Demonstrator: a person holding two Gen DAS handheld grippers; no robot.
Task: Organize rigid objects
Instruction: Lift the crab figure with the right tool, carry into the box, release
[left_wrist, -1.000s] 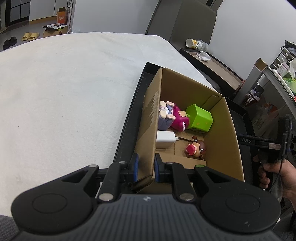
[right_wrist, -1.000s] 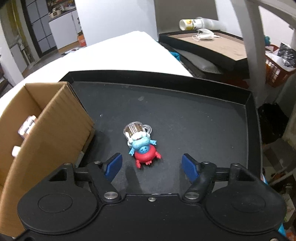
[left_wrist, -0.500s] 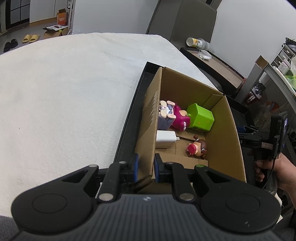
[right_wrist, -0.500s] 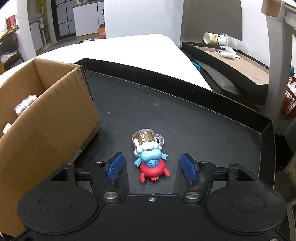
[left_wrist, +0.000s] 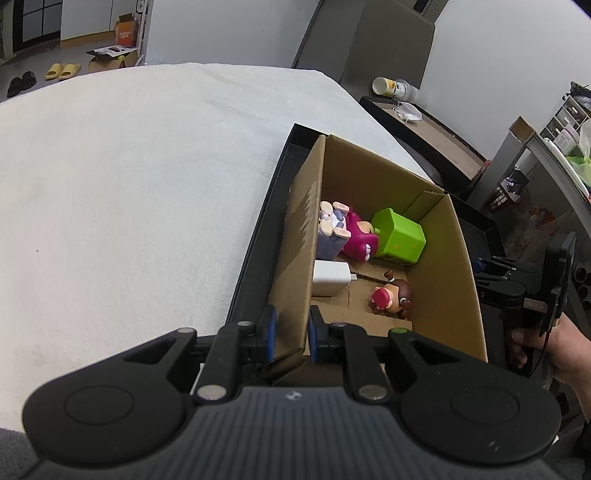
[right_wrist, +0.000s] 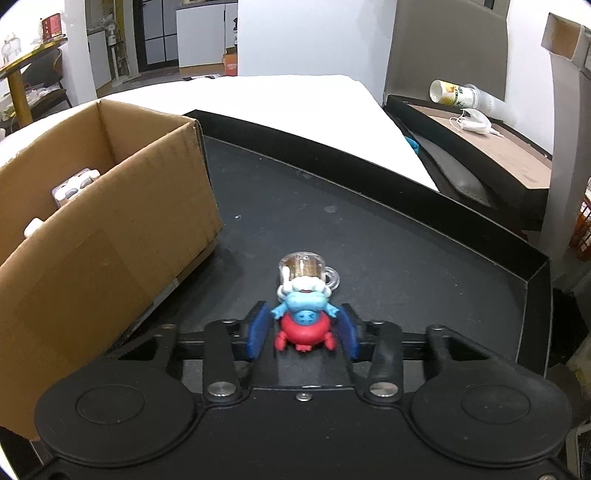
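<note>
Right gripper (right_wrist: 304, 334): fingers have just closed, now pinching the blue-and-red figurine (right_wrist: 304, 323) on the black tray (right_wrist: 406, 236). Left gripper (left_wrist: 290, 334) clamps the cardboard box (left_wrist: 448, 258) wall. Judgement: figurine secured; transfer into the box remains.

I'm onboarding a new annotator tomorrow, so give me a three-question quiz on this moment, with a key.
1. True or false: the left gripper is clamped on the cardboard box wall.
2. What does the right gripper pinch? A) green cube B) blue-and-red figurine C) white charger
3. Fill in: the figurine stands on the black ____.

Key: 1 true. 2 B, the blue-and-red figurine; the green cube and white charger lie in the box. 3 tray.
</note>
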